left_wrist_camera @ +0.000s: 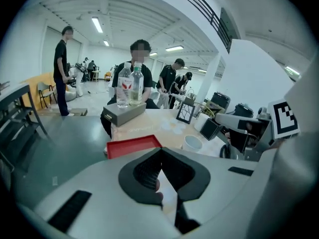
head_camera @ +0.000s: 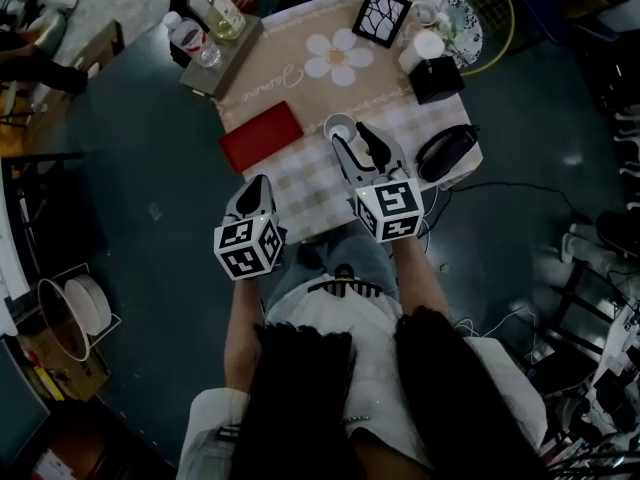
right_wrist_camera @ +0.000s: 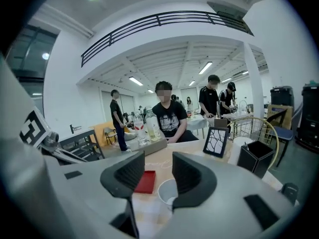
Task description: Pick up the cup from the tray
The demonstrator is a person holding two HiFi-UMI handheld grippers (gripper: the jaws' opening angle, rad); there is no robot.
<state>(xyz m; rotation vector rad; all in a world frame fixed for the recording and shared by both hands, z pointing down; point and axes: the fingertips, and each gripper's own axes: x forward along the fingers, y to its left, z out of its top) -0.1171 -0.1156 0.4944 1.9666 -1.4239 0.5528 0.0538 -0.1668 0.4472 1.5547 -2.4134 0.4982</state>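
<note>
Right gripper [right_wrist_camera: 158, 172] is at the white cup [right_wrist_camera: 167, 192], and its two jaws stand partly apart, with a clear gap between the ribbed pads. In the right gripper view the cup shows low in this gap, a little toward the right jaw. Its rim is partly covered by that jaw, but I see a free space between the left pad and the cup wall, so the pads do not press on it. In the head view the tips are just before the cup, perhaps already touching its near rim; I cannot tell this exactly. The cup itself stands upright on the checked tablecloth [head_camera: 300, 193], just beside the red tray [head_camera: 262, 136] on its right side and not on it. It looks empty as far as the inside is visible. I judge that the approach is nearly done and the pick is not: the cup rests on the table, and what is left is to bring the jaws fully around it, close them on the wall, and lift. Left gripper [head_camera: 258, 182] hangs over the near edge of the table, well apart from the cup, with its jaws together and nothing between them.
</note>
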